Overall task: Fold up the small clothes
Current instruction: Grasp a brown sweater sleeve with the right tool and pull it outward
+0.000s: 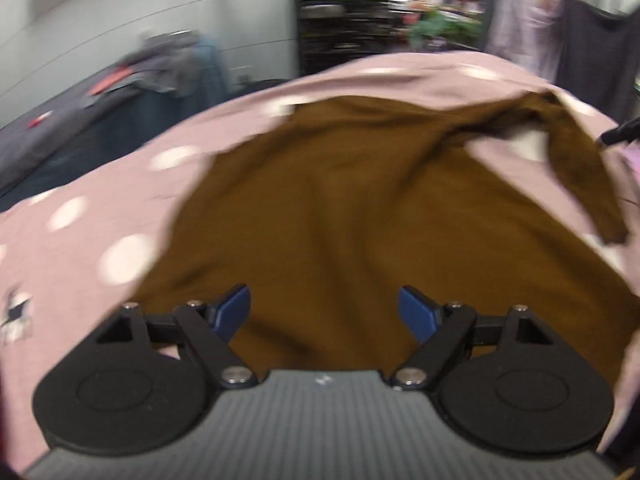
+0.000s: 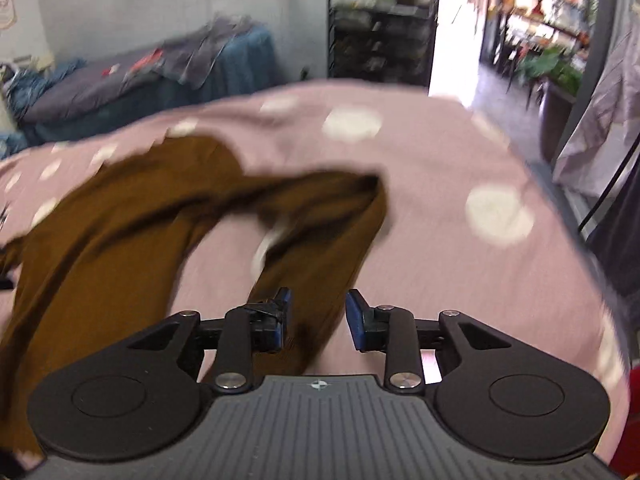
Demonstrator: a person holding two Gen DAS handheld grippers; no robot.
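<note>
A small brown garment (image 1: pixel 360 216) lies spread on a pink bedcover with white dots (image 1: pixel 100 232). My left gripper (image 1: pixel 324 312) is open just above the garment's near edge, with the blue pads (image 1: pixel 232 310) wide apart and empty. In the right wrist view the same garment (image 2: pixel 120 216) lies rumpled, and a folded sleeve or leg part (image 2: pixel 320 232) runs toward my right gripper (image 2: pixel 318 318). That gripper is partly open over the end of this part, with nothing clamped between the pads. The black tip of the right gripper (image 1: pixel 620 132) shows at the far right of the left wrist view.
The pink cover (image 2: pixel 480 280) fills the work surface. Beyond it stand a bed with grey and blue bedding (image 2: pixel 140 80), a dark shelf unit (image 2: pixel 380 44), and hanging clothes on the right (image 2: pixel 600 128). A bright doorway (image 2: pixel 456 40) opens behind.
</note>
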